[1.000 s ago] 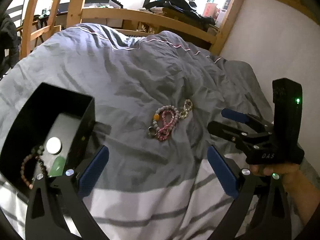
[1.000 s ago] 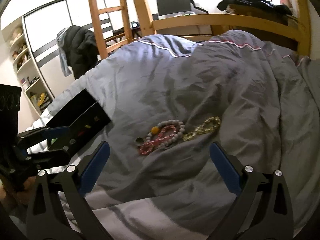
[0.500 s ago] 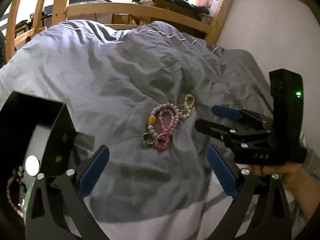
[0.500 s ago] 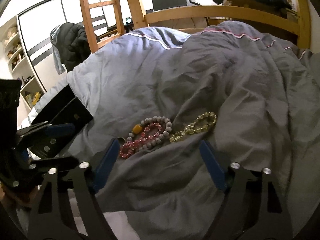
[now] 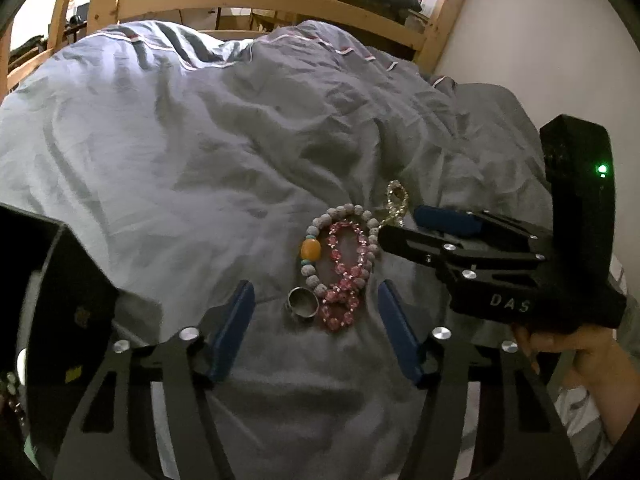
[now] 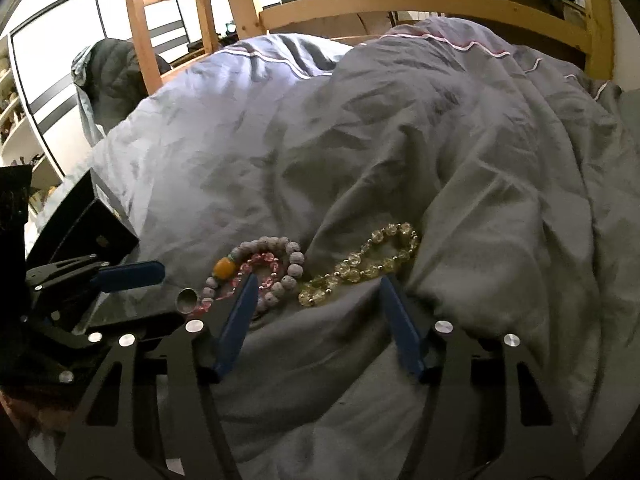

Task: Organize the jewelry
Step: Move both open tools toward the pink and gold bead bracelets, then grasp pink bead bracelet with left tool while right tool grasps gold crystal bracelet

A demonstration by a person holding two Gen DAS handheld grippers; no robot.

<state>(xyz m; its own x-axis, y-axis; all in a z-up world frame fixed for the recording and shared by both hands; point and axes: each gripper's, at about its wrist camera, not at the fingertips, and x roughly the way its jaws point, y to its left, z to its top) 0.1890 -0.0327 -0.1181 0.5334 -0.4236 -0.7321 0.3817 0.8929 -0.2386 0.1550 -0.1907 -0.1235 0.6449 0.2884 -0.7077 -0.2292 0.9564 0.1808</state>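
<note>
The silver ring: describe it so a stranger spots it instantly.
On the grey duvet, find the cluster of bead bracelets between the two grippers. The silver ring lies at the cluster's near end, touching the pink bracelet. It alone is plain metal, not beads.

The left wrist view looks forward and down along its own blue-padded fingers (image 5: 236, 328) from low over the grey duvet (image 5: 180, 152), close to the jewelry, with the silver ring (image 5: 302, 301) and pink bracelet (image 5: 344, 276) just ahead of the tips; it faces the wooden bed rail (image 5: 256, 0) and takes in the right gripper (image 5: 404, 226) at its right edge; the right wrist view sits just as low and near, facing the same rail (image 6: 420, 0), with the yellow bracelet (image 6: 360, 264) between its fingertips and the left gripper (image 6: 160, 292) at its left edge; both share the jewelry pile, duvet and rail.
</note>
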